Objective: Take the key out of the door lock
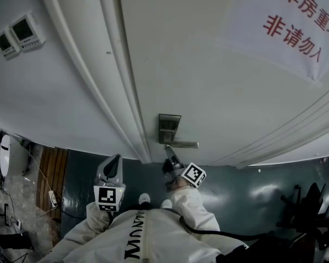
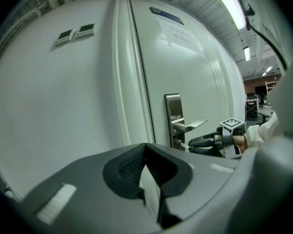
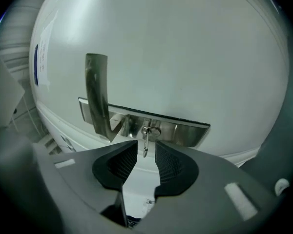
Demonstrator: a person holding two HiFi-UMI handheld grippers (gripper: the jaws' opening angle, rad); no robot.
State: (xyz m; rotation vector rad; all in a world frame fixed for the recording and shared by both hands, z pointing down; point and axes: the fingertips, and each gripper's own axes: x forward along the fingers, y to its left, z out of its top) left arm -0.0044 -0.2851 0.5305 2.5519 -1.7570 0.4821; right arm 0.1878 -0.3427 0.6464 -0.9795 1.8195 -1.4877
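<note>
A small silver key (image 3: 145, 141) sticks out of the lock cylinder in the steel lock plate (image 3: 178, 130) on the white door (image 1: 208, 75). The lever handle (image 3: 97, 94) juts out beside it. My right gripper (image 3: 145, 149) is open, one fingertip on each side of the key's end with a gap to both. In the head view the right gripper (image 1: 168, 150) points up at the lock plate (image 1: 169, 126), just under the handle (image 1: 182, 144). My left gripper (image 1: 113, 163) hangs lower left, off the door. Its jaws (image 2: 145, 147) look shut and hold nothing.
The door frame (image 1: 112, 86) runs left of the lock. Two small wall panels (image 1: 19, 34) sit on the wall further left. A paper sign with red characters (image 1: 299, 21) hangs on the door's upper right. Cables and equipment (image 1: 13, 163) lie on the floor at left.
</note>
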